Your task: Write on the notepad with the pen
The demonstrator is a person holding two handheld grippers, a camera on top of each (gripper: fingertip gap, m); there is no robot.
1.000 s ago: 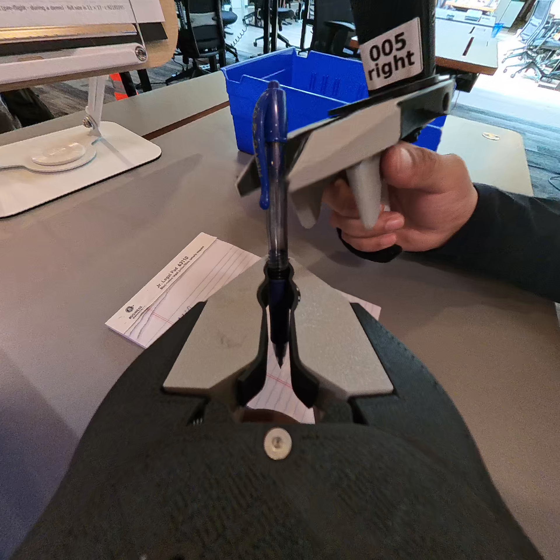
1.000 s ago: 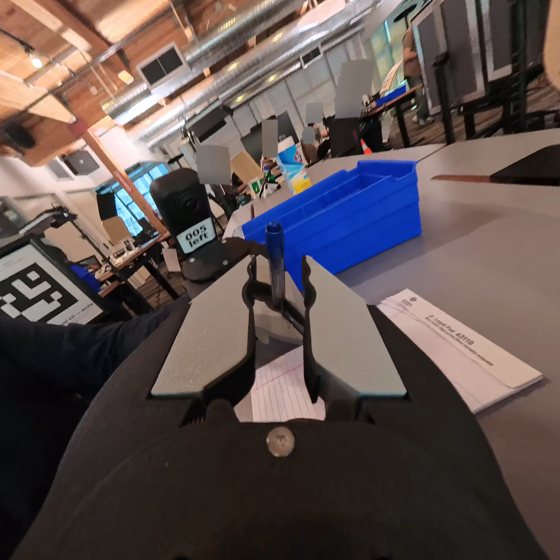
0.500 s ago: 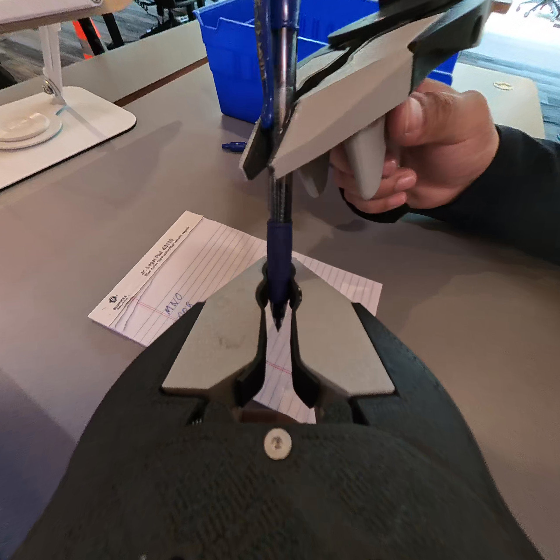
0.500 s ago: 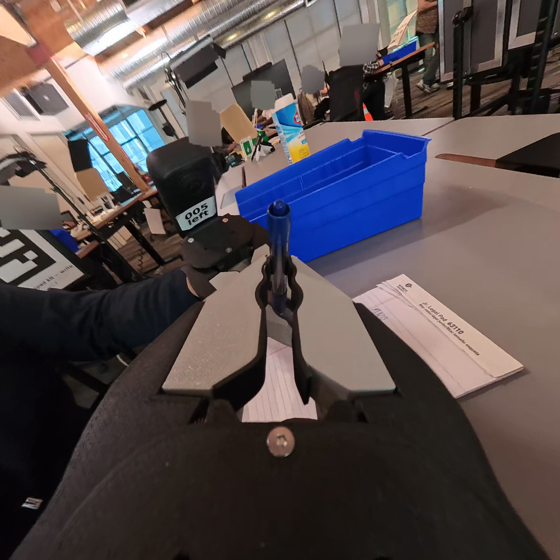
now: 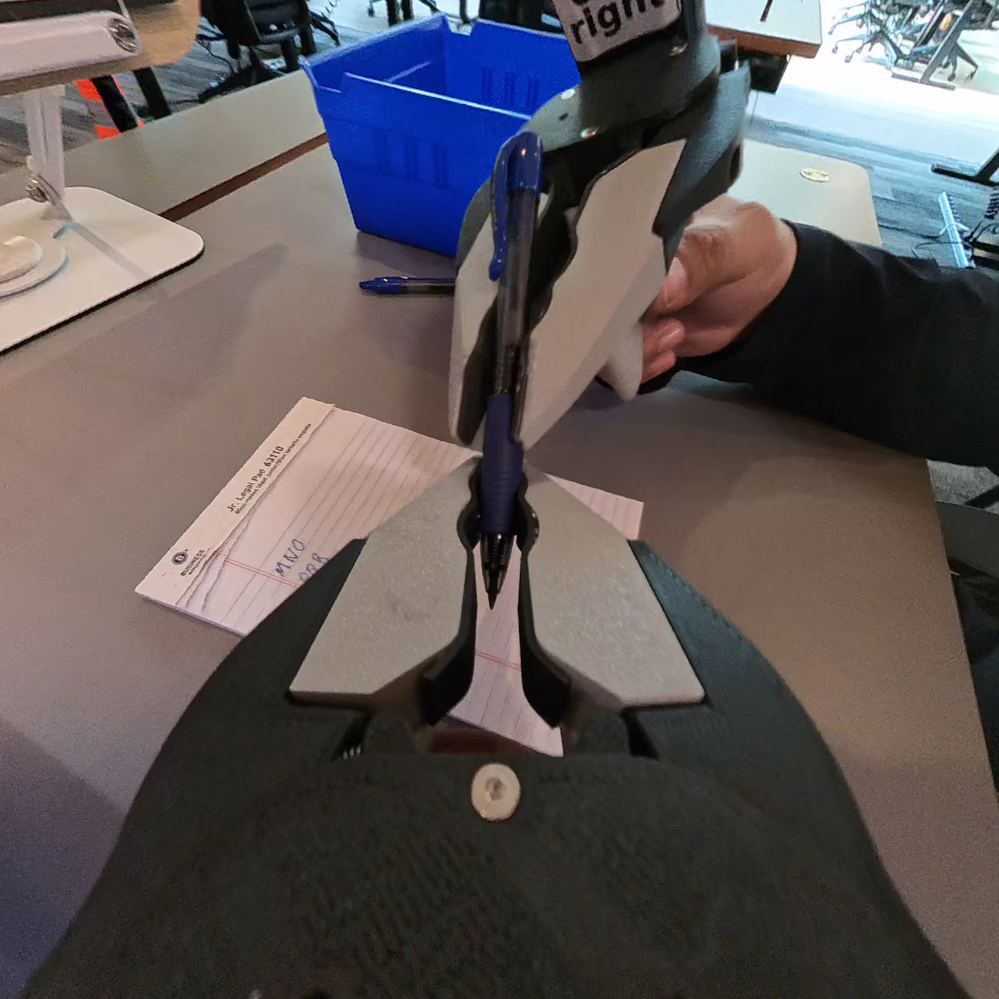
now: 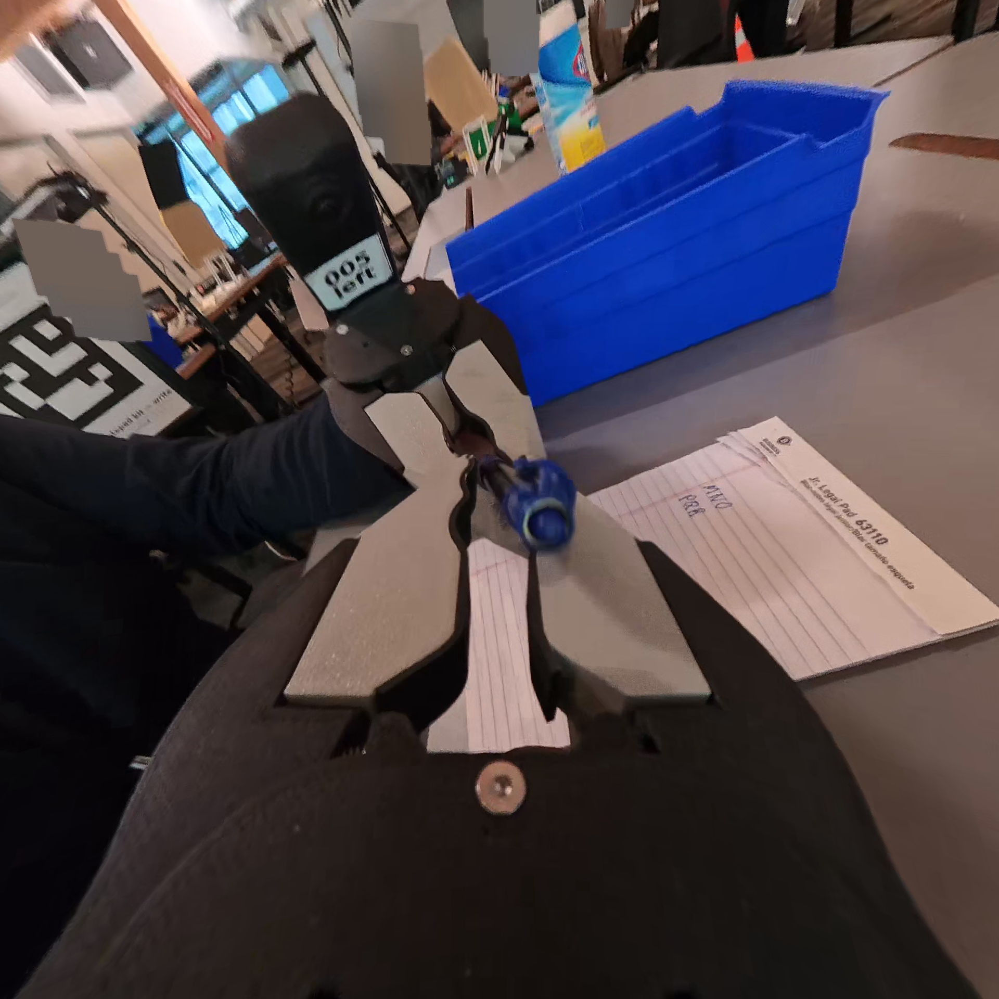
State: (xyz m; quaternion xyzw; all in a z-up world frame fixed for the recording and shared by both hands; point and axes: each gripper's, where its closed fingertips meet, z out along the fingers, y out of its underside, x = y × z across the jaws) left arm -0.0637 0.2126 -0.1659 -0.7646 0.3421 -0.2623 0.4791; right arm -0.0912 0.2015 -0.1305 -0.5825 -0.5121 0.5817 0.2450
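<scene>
A blue pen (image 5: pixel 511 302) stands tilted over a white lined notepad (image 5: pixel 324 503) on the grey table, tip pointing down. My left gripper (image 5: pixel 497 505) is shut on the pen's rubber grip just above the tip. My right gripper (image 5: pixel 489 438) comes down from above, its fingers lying along the clear barrel on both sides, closed on it. In the right wrist view the pen's button end (image 6: pixel 540 516) points at the camera between my right gripper's fingers (image 6: pixel 500 503), with the left gripper (image 6: pixel 465 448) beyond it. The notepad (image 6: pixel 757 540) carries two short lines of blue writing.
A blue plastic bin (image 5: pixel 432 135) stands behind the pad and also shows in the right wrist view (image 6: pixel 676 270). A second blue pen (image 5: pixel 405 284) lies in front of the bin. A white stand base (image 5: pixel 81 259) sits far left. A person's hand (image 5: pixel 719 286) holds the right gripper.
My right gripper closed on the pen, then swung from sideways to pointing down along the barrel. The pen slid so my left fingers now hold its grip. The pad's writing came into view.
</scene>
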